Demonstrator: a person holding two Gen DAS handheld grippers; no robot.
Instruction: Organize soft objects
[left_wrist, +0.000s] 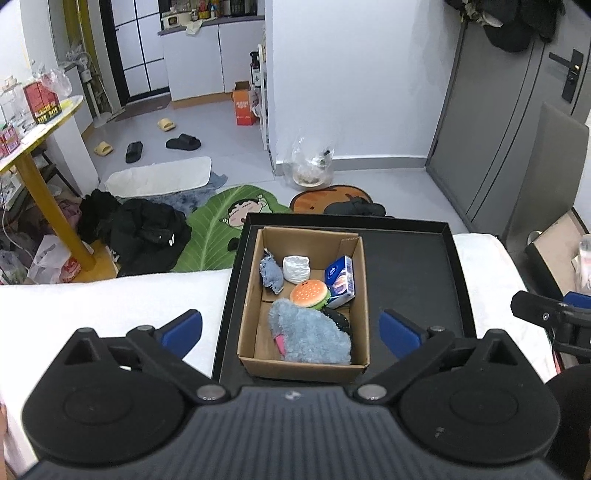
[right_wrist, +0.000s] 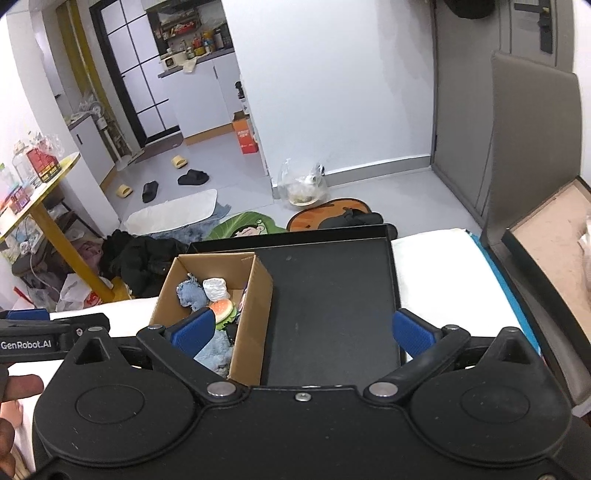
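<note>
A cardboard box (left_wrist: 255, 295) is seen standing in the left part of a shallow black tray (left_wrist: 413, 280), which rests on a white surface (left_wrist: 110, 302). The soft objects are gathered inside the box: a large blue plush (left_wrist: 308, 336) at the near end, a burger toy (left_wrist: 309, 293) at the middle, a small grey-blue plush (left_wrist: 270, 273) and a white bundle (left_wrist: 296, 268) at the far end, and a blue tissue pack (left_wrist: 340, 282) against the right wall. The left gripper (left_wrist: 291, 330) is held above the box, spread wide, with nothing grasped. The right gripper (right_wrist: 303, 332) is held over the tray, likewise wide apart and empty.
</note>
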